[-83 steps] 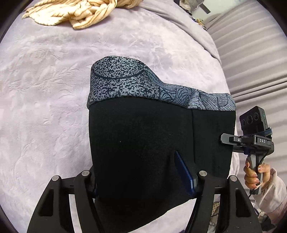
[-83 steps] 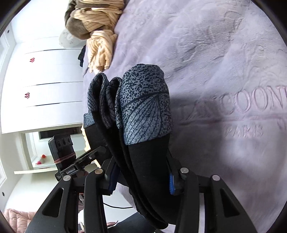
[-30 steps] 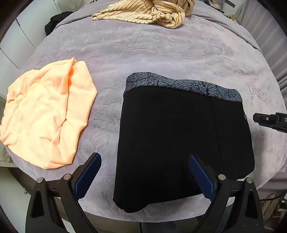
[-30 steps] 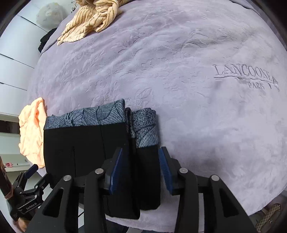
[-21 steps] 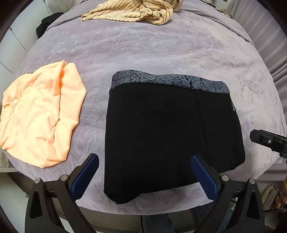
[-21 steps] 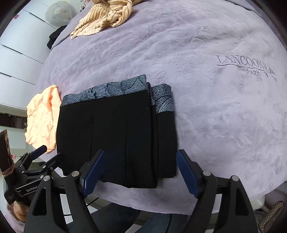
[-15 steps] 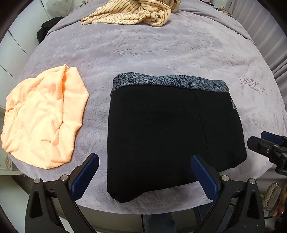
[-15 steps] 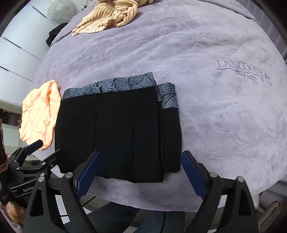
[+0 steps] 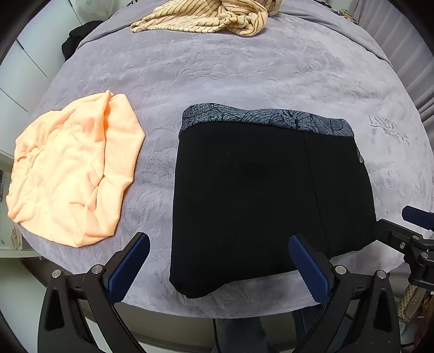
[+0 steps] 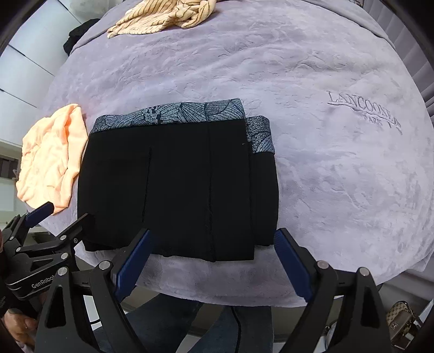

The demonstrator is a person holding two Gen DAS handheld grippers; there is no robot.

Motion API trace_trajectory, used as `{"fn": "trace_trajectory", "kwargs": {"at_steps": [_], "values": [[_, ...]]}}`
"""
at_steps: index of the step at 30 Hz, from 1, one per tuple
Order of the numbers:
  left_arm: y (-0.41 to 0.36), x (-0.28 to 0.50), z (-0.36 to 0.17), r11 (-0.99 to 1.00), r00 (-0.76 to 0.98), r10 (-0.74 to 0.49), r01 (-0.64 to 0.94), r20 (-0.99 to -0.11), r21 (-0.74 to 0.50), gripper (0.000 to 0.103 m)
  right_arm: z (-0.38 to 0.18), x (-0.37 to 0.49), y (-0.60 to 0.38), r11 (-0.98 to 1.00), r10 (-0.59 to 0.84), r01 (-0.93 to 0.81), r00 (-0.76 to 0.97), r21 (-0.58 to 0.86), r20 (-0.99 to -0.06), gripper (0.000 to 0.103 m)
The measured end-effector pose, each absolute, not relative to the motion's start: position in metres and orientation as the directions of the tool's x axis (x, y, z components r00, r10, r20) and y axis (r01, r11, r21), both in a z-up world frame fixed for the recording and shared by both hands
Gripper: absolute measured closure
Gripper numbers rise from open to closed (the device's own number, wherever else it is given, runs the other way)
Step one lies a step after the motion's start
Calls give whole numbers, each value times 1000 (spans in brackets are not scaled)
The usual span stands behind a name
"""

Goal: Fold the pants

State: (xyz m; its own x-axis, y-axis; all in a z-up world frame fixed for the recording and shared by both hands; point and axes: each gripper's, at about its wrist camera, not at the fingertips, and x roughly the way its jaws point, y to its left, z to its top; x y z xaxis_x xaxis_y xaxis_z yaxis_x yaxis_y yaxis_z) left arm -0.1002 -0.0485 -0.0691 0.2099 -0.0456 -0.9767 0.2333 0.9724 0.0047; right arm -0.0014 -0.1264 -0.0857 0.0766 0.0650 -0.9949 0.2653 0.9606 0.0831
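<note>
Your pants (image 9: 260, 195) lie folded flat on the lilac bedspread (image 9: 244, 68), near its front edge, black legs stacked w/ the grey leaf-print waistband (image 9: 265, 119) on the far side. In the right wrist view a narrower folded layer sticks out along the right side, its own printed band just beside the main one.

L gripper (image 9: 219, 267): jaws wide apart, nothing btwn them, hovering over the pants' near left corner, no contact. R gripper (image 10: 211, 267): jaws also spread wide, empty, above the near edge of the stack, pads clear of the cloth.

Peach towel (image 9: 73, 168) sits crumpled to the left of the pants, apart from them. Striped cream garment (image 9: 211, 16) is bunched at the far end of the bed, well apart.
</note>
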Motion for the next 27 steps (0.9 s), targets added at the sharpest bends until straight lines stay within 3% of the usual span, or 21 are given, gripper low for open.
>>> {"fn": "trace_trajectory", "kwargs": {"at_steps": [27], "values": [[-58, -106, -70, 963, 203, 7, 264, -979, 61, 0, -86, -3, -123, 965, 31, 258, 57, 44, -998, 11]]}}
